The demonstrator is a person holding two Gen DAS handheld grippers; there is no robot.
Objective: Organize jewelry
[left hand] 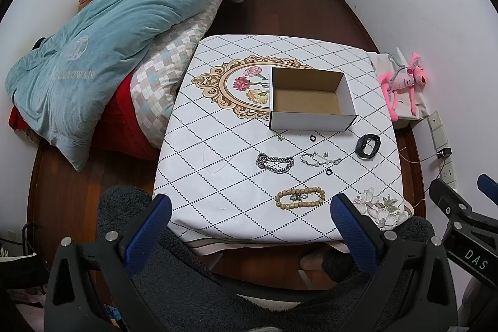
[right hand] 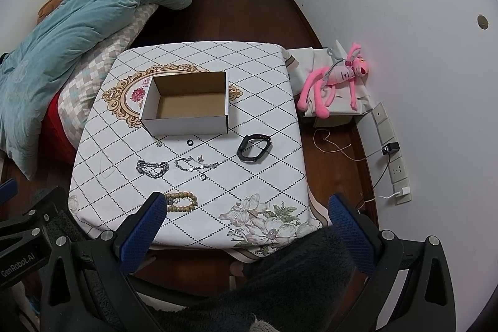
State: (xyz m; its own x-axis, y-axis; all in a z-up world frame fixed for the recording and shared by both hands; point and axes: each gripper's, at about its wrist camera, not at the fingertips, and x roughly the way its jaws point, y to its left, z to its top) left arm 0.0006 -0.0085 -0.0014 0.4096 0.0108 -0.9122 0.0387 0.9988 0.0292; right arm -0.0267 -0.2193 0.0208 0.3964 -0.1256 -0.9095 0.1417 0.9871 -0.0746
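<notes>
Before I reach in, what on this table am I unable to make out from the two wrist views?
- Bead bracelet: right wrist view, its left end hidden behind the right gripper's finger.
- Small piece by the box: too small to identify in either view.
- Thin strand on the cloth: faint, its type unclear.
- Flower print: partly covered by the box.

Three bracelets (left hand: 300, 198), two rings (left hand: 312, 138), one box (left hand: 312, 98)

Both wrist views look down and forward from above the worktop's (left hand: 218, 176) near edge, well back. Left view sits left of right. Shared: box (left hand: 311, 120) (right hand: 186, 125), whole worktop (right hand: 264, 164).
</notes>
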